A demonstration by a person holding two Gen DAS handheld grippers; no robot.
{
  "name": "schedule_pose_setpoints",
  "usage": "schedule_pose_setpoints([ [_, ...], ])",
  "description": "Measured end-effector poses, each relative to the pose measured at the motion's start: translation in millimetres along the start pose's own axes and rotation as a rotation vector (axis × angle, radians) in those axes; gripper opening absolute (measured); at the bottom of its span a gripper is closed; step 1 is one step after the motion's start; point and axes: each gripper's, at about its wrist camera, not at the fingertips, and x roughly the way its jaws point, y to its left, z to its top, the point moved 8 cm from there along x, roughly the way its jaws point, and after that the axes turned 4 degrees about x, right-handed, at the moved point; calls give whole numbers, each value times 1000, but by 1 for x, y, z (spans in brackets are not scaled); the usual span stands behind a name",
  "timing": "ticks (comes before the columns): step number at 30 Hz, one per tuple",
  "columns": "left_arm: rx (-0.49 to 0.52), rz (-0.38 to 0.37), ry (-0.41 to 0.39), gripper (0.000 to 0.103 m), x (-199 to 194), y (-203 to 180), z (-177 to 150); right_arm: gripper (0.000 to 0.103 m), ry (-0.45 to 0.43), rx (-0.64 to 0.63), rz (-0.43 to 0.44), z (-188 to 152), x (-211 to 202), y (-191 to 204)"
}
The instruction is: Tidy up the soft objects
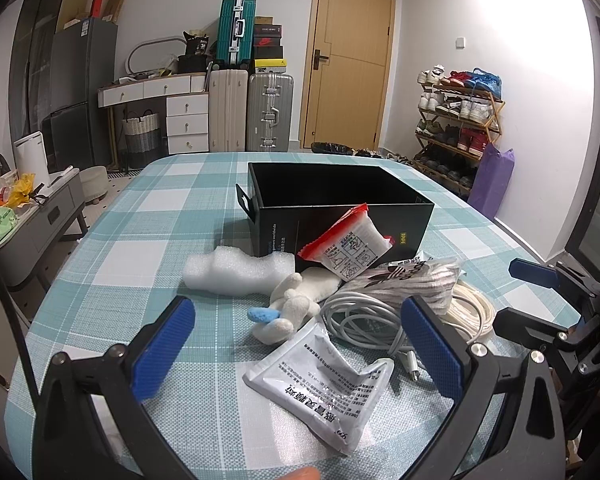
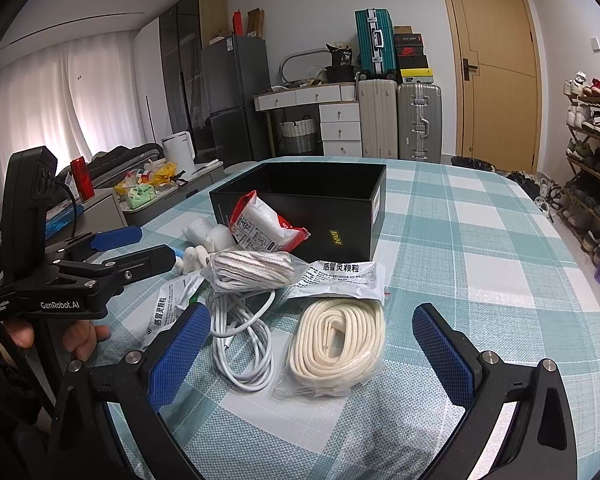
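Black box (image 1: 340, 204): open-topped, standing on the checked desk (image 1: 148, 240).
Soft pile: foam piece (image 1: 236, 272), white plush toy (image 1: 296, 304), red-edged packet (image 1: 348, 248) leaning on the box, silver sachet (image 1: 324, 380), white cable (image 2: 240, 340), bagged cream rope (image 2: 336, 348).
Left gripper (image 1: 296, 352): fingers wide apart, holding nothing, over the sachet.
Right gripper (image 2: 312, 352): fingers wide apart, empty, flanking the rope.

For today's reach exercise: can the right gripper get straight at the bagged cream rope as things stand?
Probably yes. The right gripper is open, the bagged cream rope lies directly ahead between its fingers, and only a silver sachet overlaps the rope's far end.
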Motion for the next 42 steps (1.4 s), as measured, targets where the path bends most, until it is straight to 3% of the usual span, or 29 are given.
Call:
schedule_pose_setpoints([
  [42,6,2,6,103,0,-2,-3,103,4,5,0,-2,2,0],
])
